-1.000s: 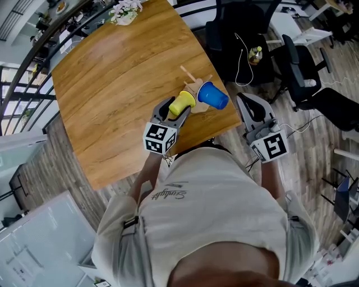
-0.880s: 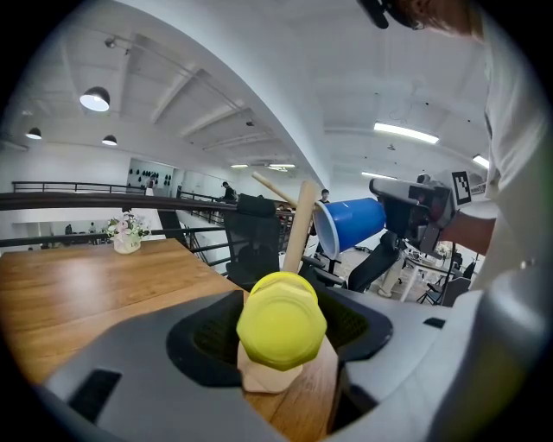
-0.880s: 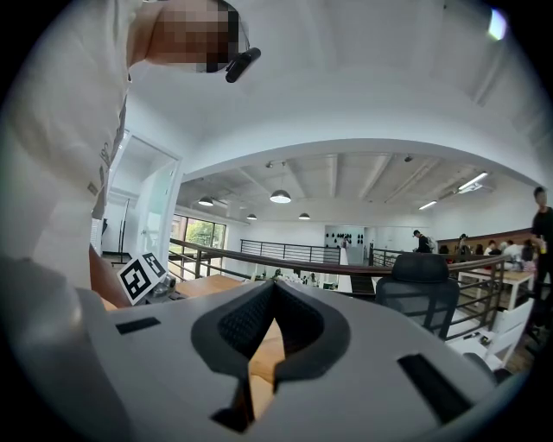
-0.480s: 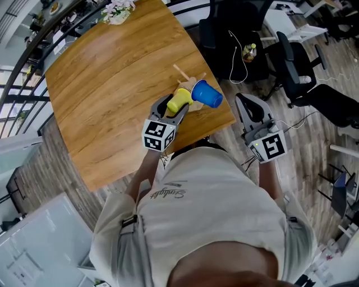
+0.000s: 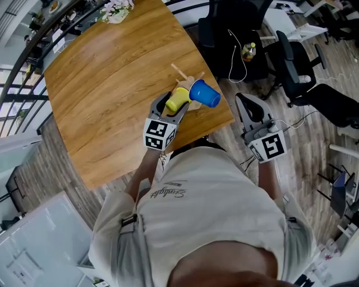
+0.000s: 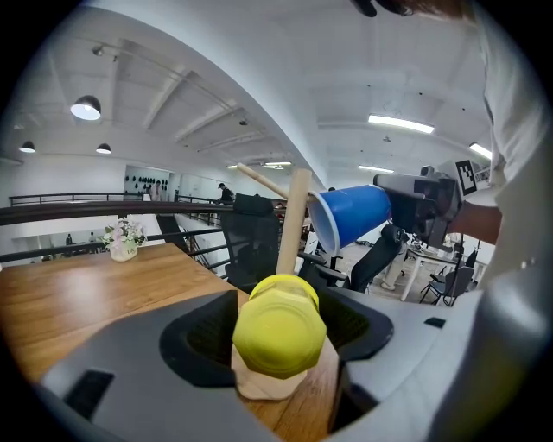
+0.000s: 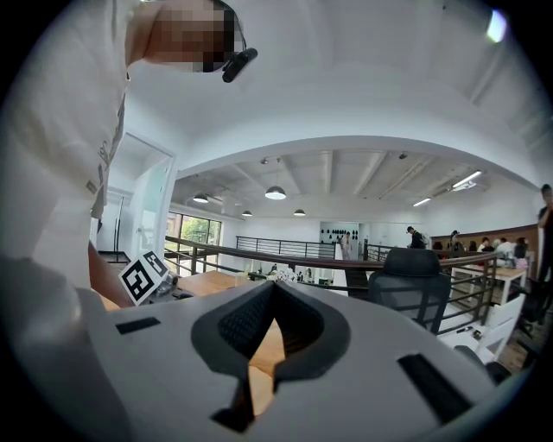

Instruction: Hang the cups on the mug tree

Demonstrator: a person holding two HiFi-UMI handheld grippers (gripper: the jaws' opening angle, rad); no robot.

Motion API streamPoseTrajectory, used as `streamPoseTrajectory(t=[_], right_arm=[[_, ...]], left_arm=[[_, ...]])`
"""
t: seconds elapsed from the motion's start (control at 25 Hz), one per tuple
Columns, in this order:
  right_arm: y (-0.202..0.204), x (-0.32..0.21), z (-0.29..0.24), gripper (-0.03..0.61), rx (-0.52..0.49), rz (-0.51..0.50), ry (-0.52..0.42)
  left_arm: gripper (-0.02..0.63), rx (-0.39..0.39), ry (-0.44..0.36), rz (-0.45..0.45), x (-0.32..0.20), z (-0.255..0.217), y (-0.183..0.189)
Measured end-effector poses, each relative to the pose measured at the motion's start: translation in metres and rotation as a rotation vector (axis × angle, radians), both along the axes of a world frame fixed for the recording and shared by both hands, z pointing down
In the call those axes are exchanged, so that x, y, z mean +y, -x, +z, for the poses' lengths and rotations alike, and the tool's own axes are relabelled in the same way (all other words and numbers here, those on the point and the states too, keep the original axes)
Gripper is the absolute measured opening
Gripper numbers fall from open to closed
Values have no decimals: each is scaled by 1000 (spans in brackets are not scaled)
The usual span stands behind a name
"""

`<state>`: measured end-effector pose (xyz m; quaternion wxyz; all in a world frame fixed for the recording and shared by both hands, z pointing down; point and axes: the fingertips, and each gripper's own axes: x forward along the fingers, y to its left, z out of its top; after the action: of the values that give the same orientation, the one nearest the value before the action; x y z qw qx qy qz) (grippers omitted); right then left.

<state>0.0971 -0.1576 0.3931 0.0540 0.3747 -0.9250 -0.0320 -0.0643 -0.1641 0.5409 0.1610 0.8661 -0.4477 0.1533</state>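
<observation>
A wooden mug tree [image 5: 188, 79] stands near the front right corner of the wooden table [image 5: 106, 84]. A blue cup [image 5: 205, 94] hangs tilted on one of its pegs. My left gripper [image 5: 171, 109] is shut on a yellow cup [image 5: 178, 100], held on its side right in front of the tree. In the left gripper view the yellow cup [image 6: 278, 326] shows its bottom, with the tree's pole [image 6: 292, 220] and the blue cup [image 6: 350, 214] behind it. My right gripper [image 5: 244, 102] hangs off the table's right edge, shut and empty, its jaws [image 7: 275, 289] closed together.
A vase of flowers [image 5: 116, 10] sits at the table's far corner. Black office chairs [image 5: 303, 67] stand on the floor to the right, and a bottle [image 5: 247, 53] rests on one. A railing [image 5: 33, 45] runs along the far left side. The table's front edge is close to the person.
The left gripper has carried the yellow cup slightly nearer to the mug tree's pole. The right gripper has stayed where it was.
</observation>
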Motion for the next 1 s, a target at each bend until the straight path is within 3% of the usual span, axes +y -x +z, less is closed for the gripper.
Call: streamPoseTrajectory(t=[0.48, 1.0], right_arm=[[4, 4, -1, -6, -26, -11, -6], [21, 11, -20, -8, -59, -61, -50]], left_arm=[[299, 18, -80, -20, 5, -27, 6], [299, 38, -234, -101, 30, -100, 30]])
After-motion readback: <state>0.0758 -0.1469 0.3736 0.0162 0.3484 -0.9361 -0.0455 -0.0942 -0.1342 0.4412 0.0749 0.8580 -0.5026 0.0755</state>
